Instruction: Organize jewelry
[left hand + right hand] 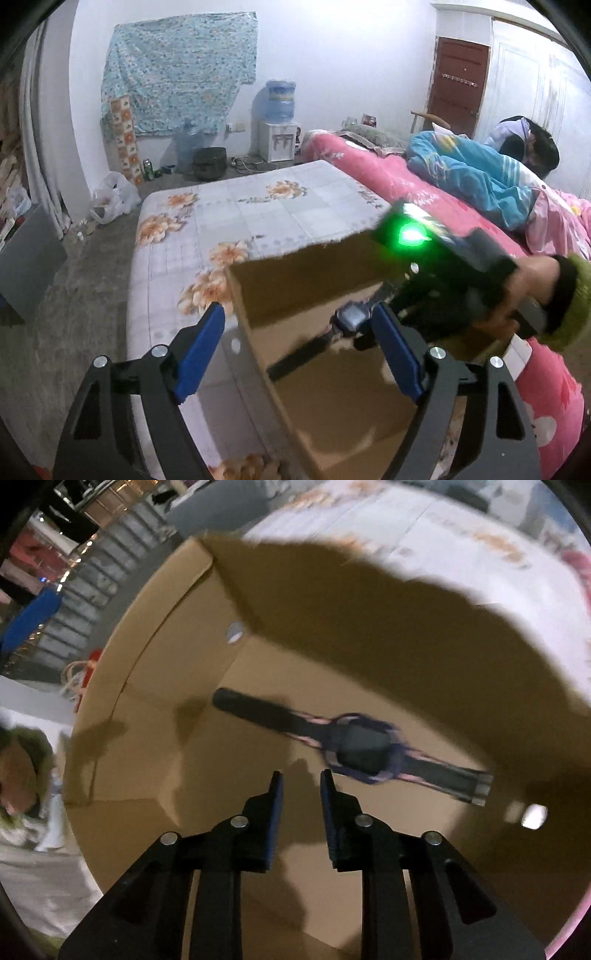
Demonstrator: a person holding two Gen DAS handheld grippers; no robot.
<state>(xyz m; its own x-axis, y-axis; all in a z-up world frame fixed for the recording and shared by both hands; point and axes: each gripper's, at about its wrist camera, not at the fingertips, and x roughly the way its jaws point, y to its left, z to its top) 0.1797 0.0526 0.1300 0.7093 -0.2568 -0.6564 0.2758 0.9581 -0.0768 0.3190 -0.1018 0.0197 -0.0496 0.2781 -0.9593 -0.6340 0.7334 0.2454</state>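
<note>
The watch [364, 747] lies flat inside the cardboard box [155, 672] on the bed [258, 206]; the right gripper [301, 781], slightly parted, holds nothing and may snag its strap, while the left gripper [295, 332], spread wide around the box wall, may tip the box

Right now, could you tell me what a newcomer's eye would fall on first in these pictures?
Most striking is the open cardboard box on the flowered mattress, with a dark wristwatch lying flat on its floor. The right gripper points down into the box, jaws slightly apart and empty; the left gripper stands wide open across the box's near wall.
</note>
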